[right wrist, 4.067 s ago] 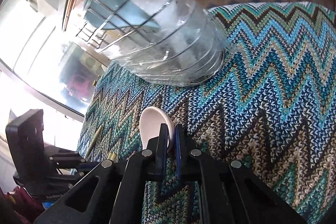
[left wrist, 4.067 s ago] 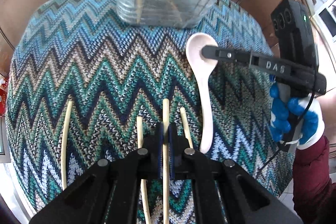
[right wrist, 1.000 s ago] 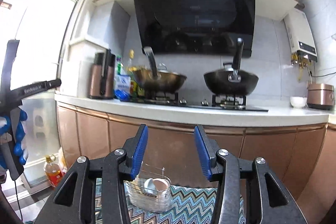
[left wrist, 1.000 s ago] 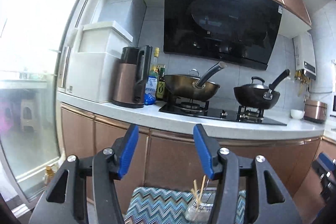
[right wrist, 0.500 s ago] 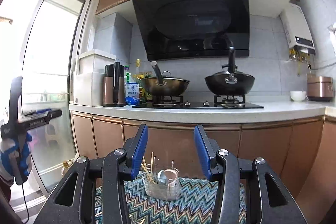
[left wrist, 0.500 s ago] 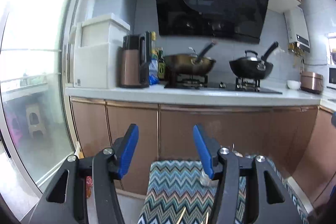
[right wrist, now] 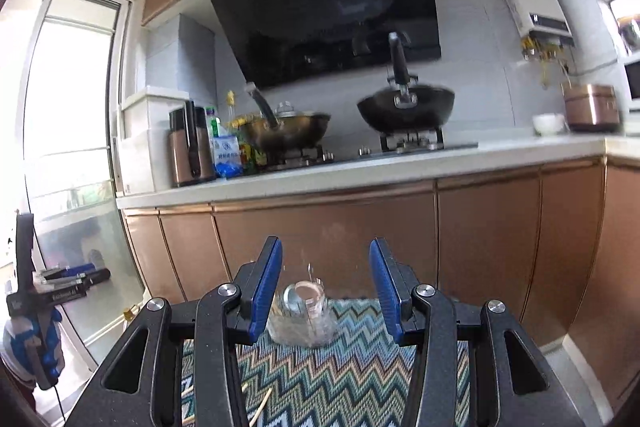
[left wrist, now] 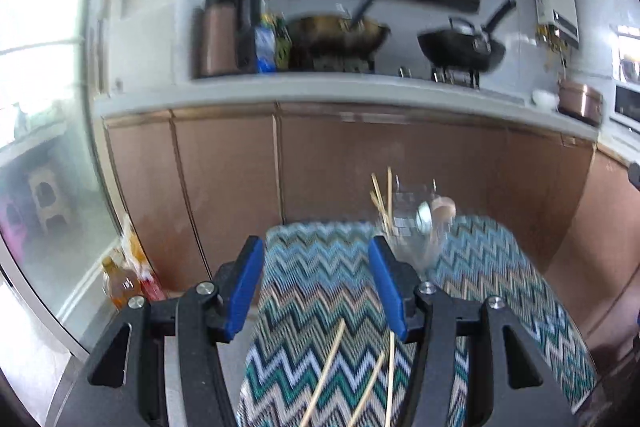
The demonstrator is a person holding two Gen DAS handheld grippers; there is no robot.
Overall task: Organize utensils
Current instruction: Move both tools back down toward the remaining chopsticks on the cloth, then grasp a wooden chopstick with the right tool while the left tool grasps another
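A clear wire-framed utensil holder [left wrist: 412,227] stands at the far end of the zigzag-patterned table [left wrist: 500,287]. It holds chopsticks [left wrist: 382,197] and spoons [left wrist: 438,211]. Three loose chopsticks [left wrist: 328,367] lie on the cloth near my left gripper [left wrist: 316,291], which is open and empty above the table's near end. In the right wrist view the holder [right wrist: 304,319] sits between the fingers of my right gripper [right wrist: 324,291], which is open, empty and raised. Loose chopsticks [right wrist: 262,405] show at the bottom. The left gripper [right wrist: 64,287] shows at far left.
Copper kitchen cabinets [right wrist: 480,235] and a white counter [right wrist: 400,163] stand behind the table, with two woks [right wrist: 404,107] on the stove. Oil bottles [left wrist: 120,283] stand on the floor left of the table, by a glass door [left wrist: 40,147].
The left wrist view has tilted down, so the table, holder and loose chopsticks fill more of it. The right gripper has shifted a little. Both stay open.
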